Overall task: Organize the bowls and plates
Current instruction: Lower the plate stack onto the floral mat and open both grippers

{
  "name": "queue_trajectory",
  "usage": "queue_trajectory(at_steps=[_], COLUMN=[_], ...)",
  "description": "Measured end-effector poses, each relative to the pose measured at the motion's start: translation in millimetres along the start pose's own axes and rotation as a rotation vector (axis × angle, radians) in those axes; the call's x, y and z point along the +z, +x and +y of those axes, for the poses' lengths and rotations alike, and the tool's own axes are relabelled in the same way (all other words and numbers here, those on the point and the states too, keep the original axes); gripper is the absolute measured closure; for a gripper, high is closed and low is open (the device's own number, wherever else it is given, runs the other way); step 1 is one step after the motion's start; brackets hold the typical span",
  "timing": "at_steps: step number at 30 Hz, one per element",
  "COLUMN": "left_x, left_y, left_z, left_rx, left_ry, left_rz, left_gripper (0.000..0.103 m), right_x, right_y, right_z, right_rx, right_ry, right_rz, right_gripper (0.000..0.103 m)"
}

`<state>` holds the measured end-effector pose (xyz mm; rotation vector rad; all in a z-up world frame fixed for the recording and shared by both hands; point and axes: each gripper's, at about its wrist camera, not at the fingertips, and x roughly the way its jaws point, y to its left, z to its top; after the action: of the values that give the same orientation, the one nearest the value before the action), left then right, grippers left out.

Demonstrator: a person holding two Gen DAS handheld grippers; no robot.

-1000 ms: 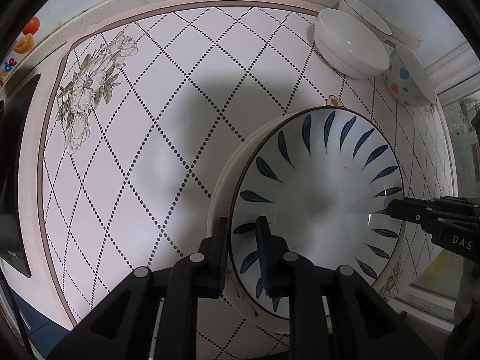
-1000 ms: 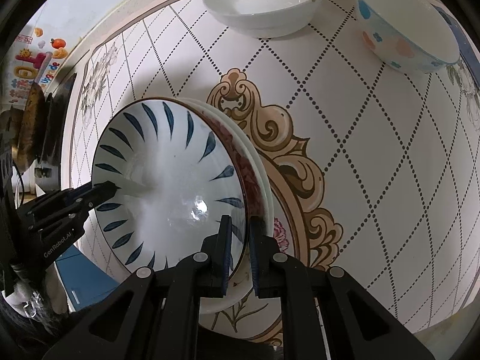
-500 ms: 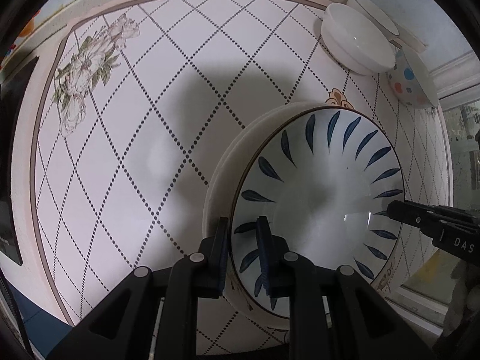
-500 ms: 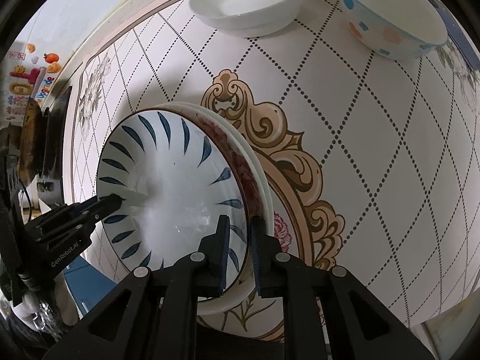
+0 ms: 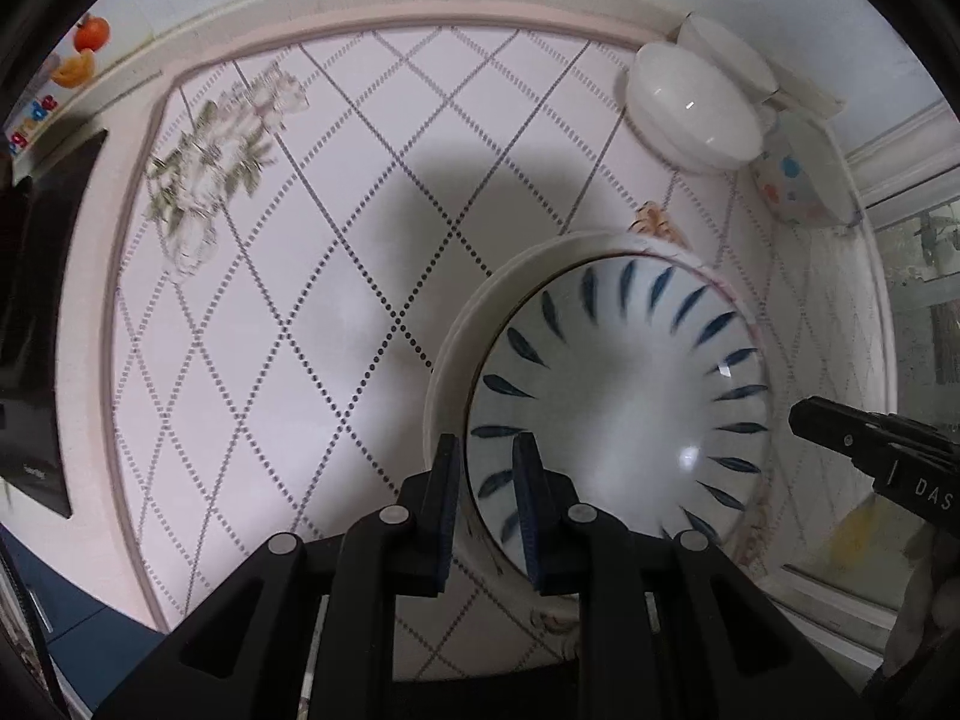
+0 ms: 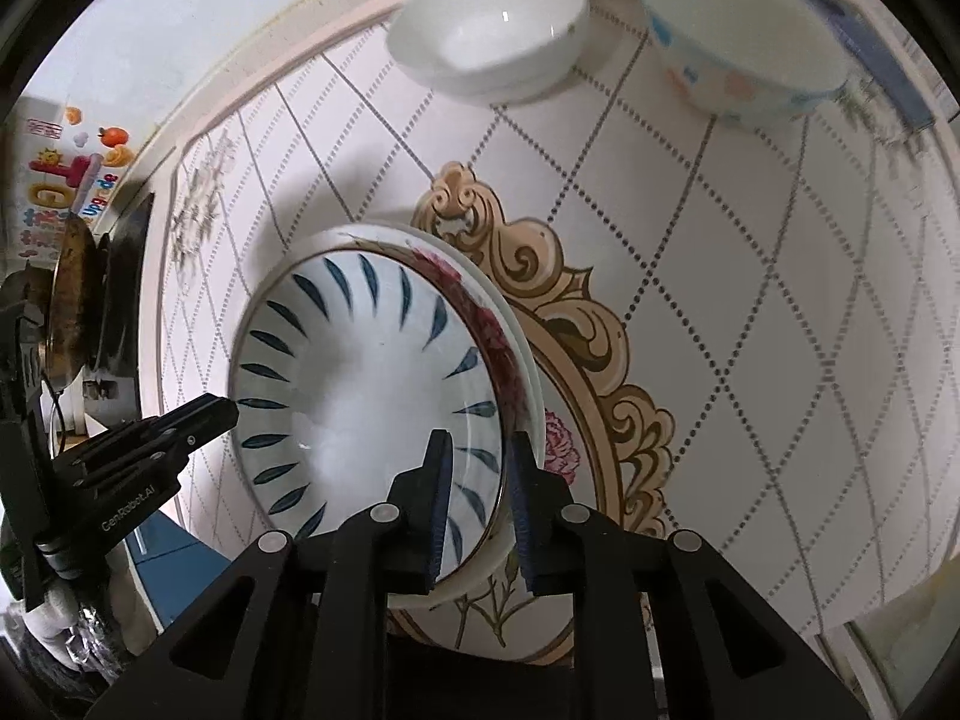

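Found the white ceramic plate with blue leaf strokes (image 5: 618, 408) nested inside a larger white ceramic plate with a red floral rim (image 6: 501, 330), forming a two-plate stack (image 5: 456, 360) above the pale counter with a dotted diamond pattern (image 5: 270, 330). Could not tell resting from lifted.

Saw the left hand-held gripper (image 5: 486, 450) straddling the stack's near-left edge, one black finger outside the larger plate's rim and the other inside the blue-leaf dish, pinching both rims together. From the right wrist view, noted its tip meeting the far-left edge of the blue-leaf dish.

Saw the right hand-held gripper (image 6: 477, 444) set across the opposite edge, one finger over the blue-leaf interior, the other just outside the floral rim. Narrow gap there, but could not tell clamping from mere straddling. From the left wrist view, noted its dark tip just beside the stack's right edge.

Spotted a plain white ceramic bowl (image 6: 486, 36) at the counter's far side, well apart from the stack. Beside it, a white bowl with coloured spots (image 6: 744, 48), upright, close to the plain one. Behind both in the left wrist view, another white dish (image 5: 726, 48) against the wall.

Noted a gold scroll ornament (image 6: 600, 372) printed on the counter, partly covered by the stack, and a faded flower print (image 5: 222, 156) towards the far-left corner.
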<state>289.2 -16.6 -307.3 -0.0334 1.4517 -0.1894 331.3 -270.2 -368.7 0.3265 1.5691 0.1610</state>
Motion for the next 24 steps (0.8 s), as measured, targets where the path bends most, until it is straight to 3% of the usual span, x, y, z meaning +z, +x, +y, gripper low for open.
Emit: queue_trajectory(at_steps=[14, 24], left_x=[-37.4, -67.4], left_y=[-131.9, -171.0], left_z=[-19.8, -26.9], left_rx=[-0.070, -0.075], left_ry=[0.035, 0.100], left_rz=[-0.125, -0.170], left_gripper=[0.087, 0.087], right_x=[-85.0, -125.4], right_y=[-147.6, -182.8], right_z=[61.9, 79.5], right_rx=[0.007, 0.012], right_ry=[-0.085, -0.094], right_rz=[-0.209, -0.240], right_gripper=[0.081, 0.081])
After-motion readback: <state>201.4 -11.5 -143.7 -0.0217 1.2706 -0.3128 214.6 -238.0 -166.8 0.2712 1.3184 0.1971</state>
